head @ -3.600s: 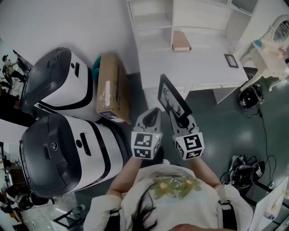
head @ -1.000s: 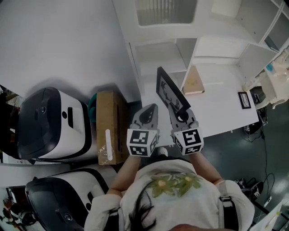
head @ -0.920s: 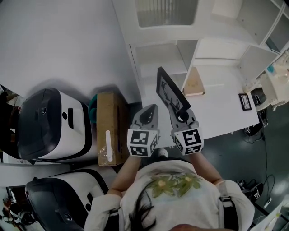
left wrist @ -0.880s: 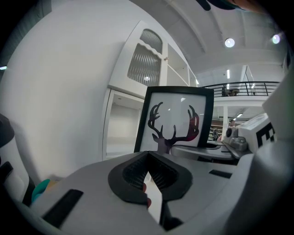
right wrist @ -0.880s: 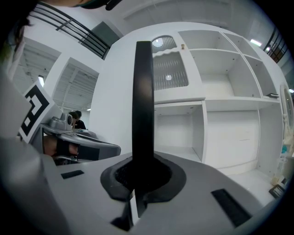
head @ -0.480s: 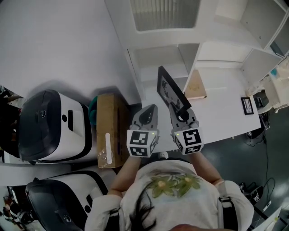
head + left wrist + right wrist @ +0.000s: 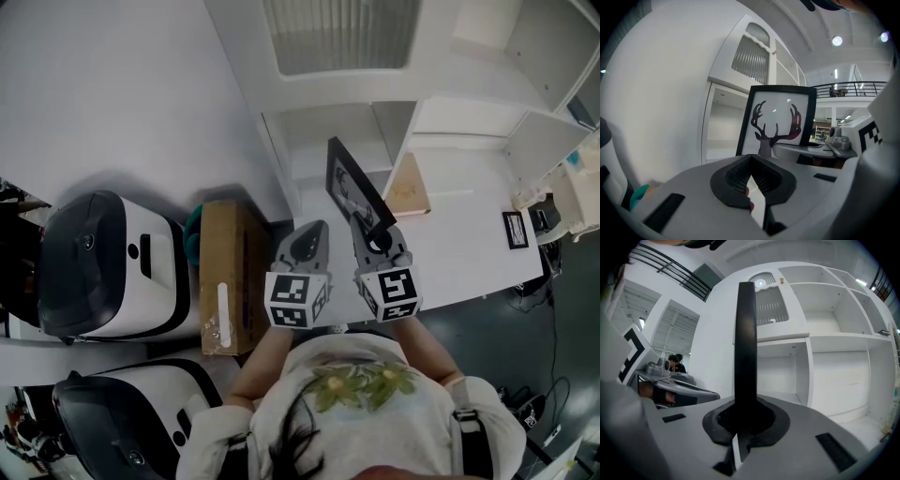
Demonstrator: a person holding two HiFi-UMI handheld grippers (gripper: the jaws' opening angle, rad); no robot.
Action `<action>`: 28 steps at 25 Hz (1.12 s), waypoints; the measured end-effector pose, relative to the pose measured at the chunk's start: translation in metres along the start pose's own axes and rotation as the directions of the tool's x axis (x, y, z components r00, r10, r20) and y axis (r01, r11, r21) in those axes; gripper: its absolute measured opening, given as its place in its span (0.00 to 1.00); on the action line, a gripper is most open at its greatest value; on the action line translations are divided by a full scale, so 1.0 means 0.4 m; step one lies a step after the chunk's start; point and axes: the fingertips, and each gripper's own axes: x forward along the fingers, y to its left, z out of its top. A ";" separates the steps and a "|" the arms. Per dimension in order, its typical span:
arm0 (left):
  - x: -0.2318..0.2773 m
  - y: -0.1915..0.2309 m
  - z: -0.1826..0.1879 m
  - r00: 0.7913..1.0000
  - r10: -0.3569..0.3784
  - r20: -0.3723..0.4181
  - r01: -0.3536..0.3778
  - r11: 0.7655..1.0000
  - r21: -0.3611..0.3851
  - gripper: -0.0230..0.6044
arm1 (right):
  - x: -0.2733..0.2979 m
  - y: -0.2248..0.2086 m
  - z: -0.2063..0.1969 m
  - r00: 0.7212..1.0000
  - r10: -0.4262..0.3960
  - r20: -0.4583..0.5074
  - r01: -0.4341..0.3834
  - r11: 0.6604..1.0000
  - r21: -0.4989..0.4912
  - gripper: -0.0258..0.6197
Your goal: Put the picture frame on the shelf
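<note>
Holding: right gripper [image 7: 375, 232] pinches the picture frame [image 7: 351, 186] by its lower edge, upright, in front of the white shelf [image 7: 330, 127], not yet on it.
Left gripper [image 7: 313, 236]: pressed together, empty.
Risk: thin-edge grip; frame could pivot or clip the shelf.
Writing: none readable; stag silhouette only.

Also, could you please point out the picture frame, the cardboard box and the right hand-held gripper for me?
picture frame [image 7: 353, 190], head view, middle of its printed front.
cardboard box [image 7: 225, 272], head view, its top face.
right hand-held gripper [image 7: 373, 231], head view, tips clamped on the frame's lower edge.
</note>
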 end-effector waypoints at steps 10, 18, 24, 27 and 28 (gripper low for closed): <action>0.042 0.011 0.004 1.000 0.002 -0.006 -0.002 1.000 -0.002 0.08 | 0.041 -0.029 0.003 1.000 0.002 0.001 -0.002 1.000 0.003 0.09; 0.073 0.018 0.000 1.000 0.002 -0.022 -0.002 1.000 0.000 0.08 | 0.068 -0.051 0.001 1.000 0.007 -0.003 -0.007 1.000 -0.001 0.09; 0.096 0.026 0.007 1.000 0.003 -0.023 -0.003 1.000 0.003 0.08 | 0.094 -0.060 -0.009 1.000 0.016 -0.010 -0.016 1.000 -0.005 0.09; 0.103 0.028 0.008 1.000 0.001 -0.026 0.000 1.000 0.006 0.08 | 0.106 -0.061 -0.015 1.000 0.018 -0.017 -0.018 1.000 -0.008 0.09; 0.106 0.029 0.007 1.000 0.000 -0.028 0.001 1.000 0.007 0.08 | 0.110 -0.061 -0.015 1.000 0.018 -0.019 -0.018 1.000 -0.007 0.09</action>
